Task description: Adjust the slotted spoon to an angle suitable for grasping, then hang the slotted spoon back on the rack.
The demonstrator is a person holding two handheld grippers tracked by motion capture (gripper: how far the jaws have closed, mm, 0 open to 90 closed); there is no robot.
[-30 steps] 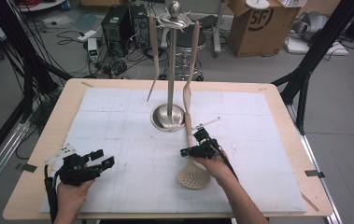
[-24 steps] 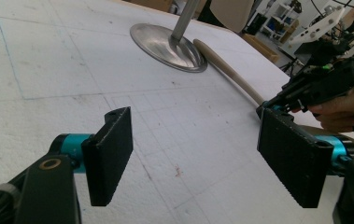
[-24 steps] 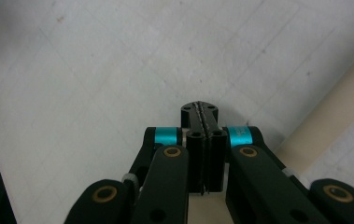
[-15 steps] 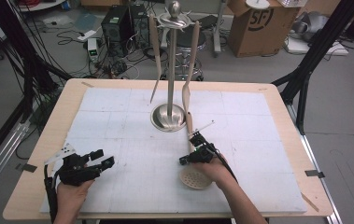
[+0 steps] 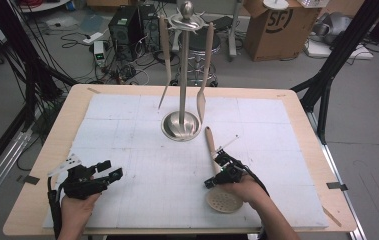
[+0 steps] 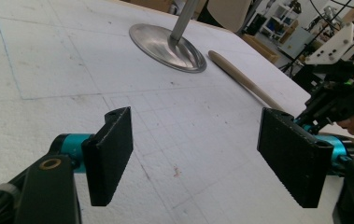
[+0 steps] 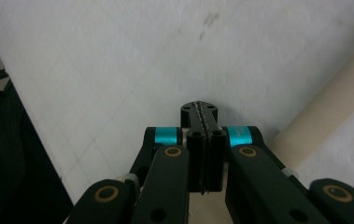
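Note:
A wooden skimmer lies on the white mat, its round holed head near the front edge and its handle pointing at the steel stand's base. My right gripper hovers over the handle's lower part. Its jaws are pressed together with nothing between them, and the handle runs beside them on the right. My left gripper rests at the front left, open and empty. The left gripper view looks across at the stand base and the handle.
Two wooden utensils hang from the stand's top, one on each side of the pole. The white mat covers most of the wooden table. Cables, boxes and black frame legs surround the table.
My right gripper has moved toward the front edge and slightly right. The skimmer's head has shifted the same way. The left gripper has stayed put.

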